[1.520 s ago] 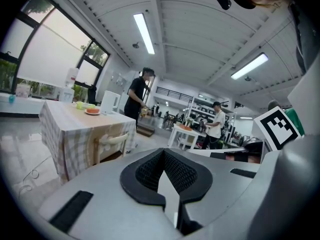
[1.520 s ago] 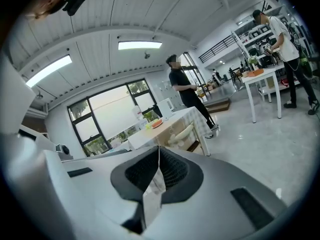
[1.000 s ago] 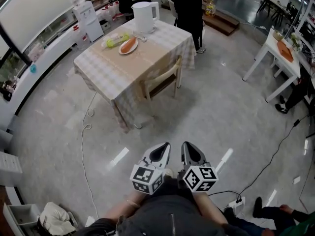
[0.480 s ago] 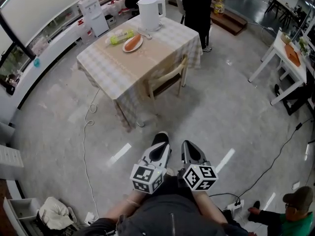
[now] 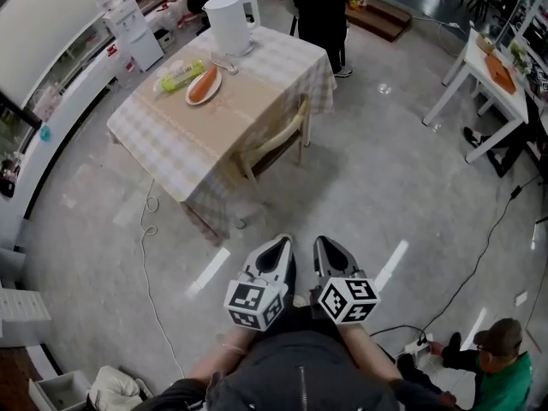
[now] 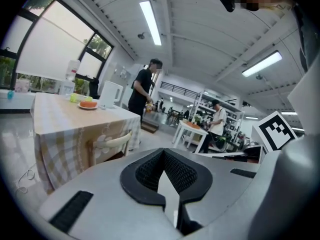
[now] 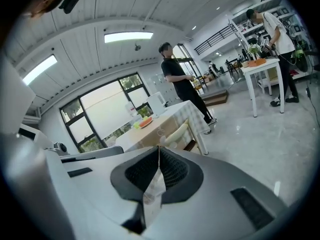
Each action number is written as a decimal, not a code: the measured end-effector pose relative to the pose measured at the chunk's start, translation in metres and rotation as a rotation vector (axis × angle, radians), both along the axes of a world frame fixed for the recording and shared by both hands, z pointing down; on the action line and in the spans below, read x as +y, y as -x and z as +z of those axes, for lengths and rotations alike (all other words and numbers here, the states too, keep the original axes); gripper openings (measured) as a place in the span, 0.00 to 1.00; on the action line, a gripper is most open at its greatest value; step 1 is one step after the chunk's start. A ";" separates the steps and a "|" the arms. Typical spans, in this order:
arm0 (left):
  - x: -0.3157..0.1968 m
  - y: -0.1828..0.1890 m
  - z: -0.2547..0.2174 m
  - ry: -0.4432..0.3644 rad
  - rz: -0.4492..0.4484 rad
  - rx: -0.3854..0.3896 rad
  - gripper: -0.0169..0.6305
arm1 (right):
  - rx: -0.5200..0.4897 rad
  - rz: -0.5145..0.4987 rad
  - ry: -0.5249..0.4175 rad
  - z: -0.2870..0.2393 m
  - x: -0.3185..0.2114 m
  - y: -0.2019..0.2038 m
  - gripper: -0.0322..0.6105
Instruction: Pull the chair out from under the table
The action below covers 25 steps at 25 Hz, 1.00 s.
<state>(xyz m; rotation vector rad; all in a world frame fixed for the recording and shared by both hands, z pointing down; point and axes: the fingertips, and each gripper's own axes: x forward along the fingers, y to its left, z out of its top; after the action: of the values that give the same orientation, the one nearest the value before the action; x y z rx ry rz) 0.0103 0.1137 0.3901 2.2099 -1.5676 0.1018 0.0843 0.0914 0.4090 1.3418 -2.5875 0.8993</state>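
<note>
Wooden chair (image 5: 278, 135): pale frame, curved backrest, seat tucked under the near-right edge of the table (image 5: 171, 135), which wears a checked beige cloth; not yet drawn out. Table load: white kettle (image 5: 228, 24) at the far end and a plate (image 5: 203, 86) of food beside it, neither in the chair's way. My left gripper (image 5: 279, 248): fingers pressed together at the tips, nothing between them, carried low in front of me. My right gripper (image 5: 325, 248): the same, closed and empty, just beside the left. Change over the last second: I have stepped forward, and the table and chair now sit a little nearer and further left in the head view, while both grippers have kept their closed, side-by-side carry. Reading: this is the approach, with the chair well apart from both grippers across bare grey floor. Both pairs of fingers will have to spread before they can take the backrest. Note: a cable (image 5: 150, 221) trails on the floor left of my path.
</note>
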 end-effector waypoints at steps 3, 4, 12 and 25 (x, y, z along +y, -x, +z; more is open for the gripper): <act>-0.033 0.009 -0.001 0.004 0.020 0.000 0.04 | 0.003 0.015 0.007 0.001 -0.031 0.008 0.07; -0.045 0.013 -0.002 0.004 0.027 -0.001 0.04 | 0.004 0.020 0.008 0.000 -0.041 0.012 0.07; -0.124 0.038 -0.007 0.012 0.077 0.008 0.04 | 0.016 0.043 0.018 -0.003 -0.118 0.043 0.07; -0.223 0.071 -0.001 0.018 0.140 0.002 0.04 | 0.041 0.104 0.020 0.004 -0.211 0.069 0.07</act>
<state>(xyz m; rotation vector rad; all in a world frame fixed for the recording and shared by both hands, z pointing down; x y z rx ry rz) -0.0611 -0.1091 0.3891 2.3029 -1.4036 0.1545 0.0149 -0.1201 0.4133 1.4857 -2.4918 0.8998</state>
